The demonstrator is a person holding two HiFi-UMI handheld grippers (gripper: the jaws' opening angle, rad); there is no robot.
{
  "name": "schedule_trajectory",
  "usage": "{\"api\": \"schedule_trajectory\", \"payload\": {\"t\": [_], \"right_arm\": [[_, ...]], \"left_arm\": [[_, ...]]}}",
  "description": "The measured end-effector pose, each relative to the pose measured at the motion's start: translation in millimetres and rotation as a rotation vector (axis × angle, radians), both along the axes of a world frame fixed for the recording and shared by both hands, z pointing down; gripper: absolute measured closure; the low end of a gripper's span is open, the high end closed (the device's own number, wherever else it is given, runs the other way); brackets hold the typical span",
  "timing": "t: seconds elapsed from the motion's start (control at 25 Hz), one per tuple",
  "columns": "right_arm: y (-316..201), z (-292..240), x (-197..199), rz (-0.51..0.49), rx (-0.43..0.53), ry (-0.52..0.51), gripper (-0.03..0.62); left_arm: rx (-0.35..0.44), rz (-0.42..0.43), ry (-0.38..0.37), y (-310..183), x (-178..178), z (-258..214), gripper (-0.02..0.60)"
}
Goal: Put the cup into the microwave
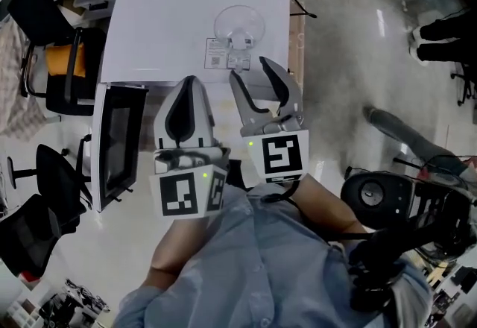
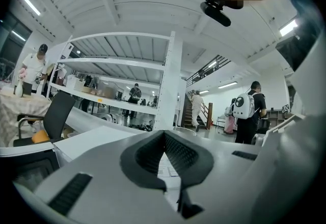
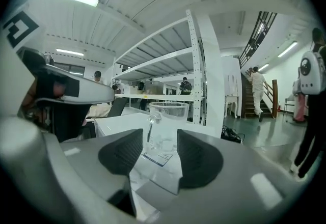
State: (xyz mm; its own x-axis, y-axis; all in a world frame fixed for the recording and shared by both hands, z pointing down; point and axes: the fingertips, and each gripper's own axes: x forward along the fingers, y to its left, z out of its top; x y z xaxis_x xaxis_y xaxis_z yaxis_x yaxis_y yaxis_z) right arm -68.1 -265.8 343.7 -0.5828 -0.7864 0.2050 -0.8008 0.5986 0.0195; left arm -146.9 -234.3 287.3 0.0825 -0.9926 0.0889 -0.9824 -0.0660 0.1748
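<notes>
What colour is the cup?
The cup is clear and colourless, see-through all round; it shows best in the right gripper view.

Head view looks steeply down from above onto the white table (image 1: 164, 21). Both gripper views sit low, near table height, facing level across it toward shelving (image 2: 170, 80). Right gripper view and head view share the cup (image 3: 168, 121), close ahead.

A clear glass cup (image 1: 238, 24) stands upright on a white surface (image 1: 164, 21) by paper labels (image 1: 226, 55), beyond the open, dark-windowed microwave door (image 1: 118, 142).
</notes>
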Motion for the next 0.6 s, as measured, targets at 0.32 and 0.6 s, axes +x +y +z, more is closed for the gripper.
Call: {"api": "schedule_trajectory", "payload": {"t": [0.32,0.6], "right_arm": [[-4,1,21,0.045,-0.017,0.003,0.407],[-12,1,32,0.051,-0.032,-0.004,0.465]], "left_arm": [[0.006,0.045,0.016,-6,11,-1,0.575],[0.009,0.066,0.027,-10,16,0,0.575]]}}
